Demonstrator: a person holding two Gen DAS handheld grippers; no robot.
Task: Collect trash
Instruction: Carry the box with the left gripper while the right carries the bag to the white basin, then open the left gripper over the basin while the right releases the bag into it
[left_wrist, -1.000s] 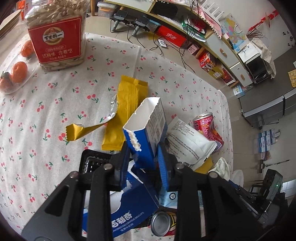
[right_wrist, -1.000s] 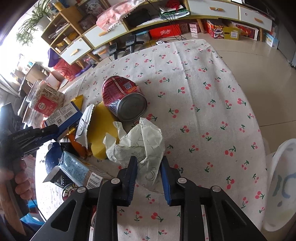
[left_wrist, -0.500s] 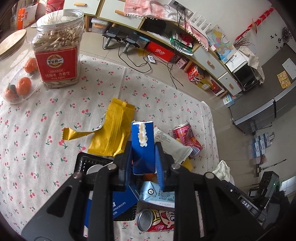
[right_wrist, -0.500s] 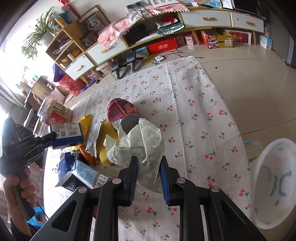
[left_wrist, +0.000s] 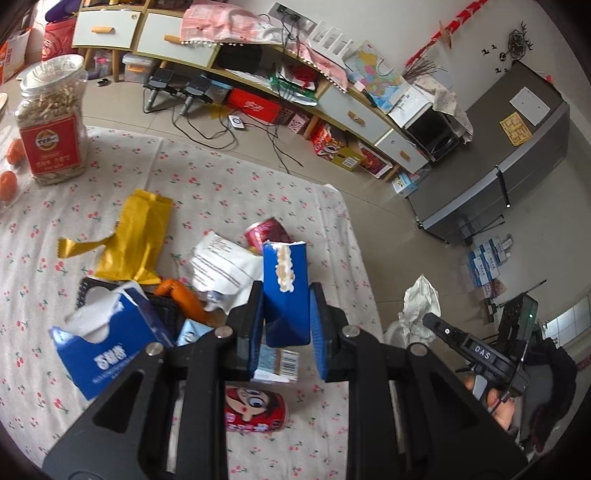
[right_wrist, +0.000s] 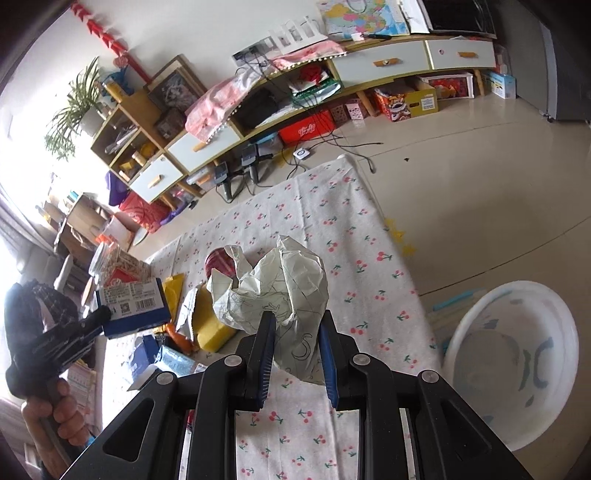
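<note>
two claws are loaded: the left claw (left_wrist: 286, 326) pinches a stiff blue cardboard box (left_wrist: 285, 291) with a torn white edge, the right claw (right_wrist: 295, 347) grips a springy crumpled white paper wad (right_wrist: 273, 291), both above the cherry-print cloth worktop (right_wrist: 332, 236). the light wad could slip loose before reaching the round white plastic basin (right_wrist: 513, 363) on the floor beyond.

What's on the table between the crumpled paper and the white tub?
Nothing: in the right wrist view, only bare cherry-print tablecloth lies between the crumpled paper and the white tub on the floor.
</note>
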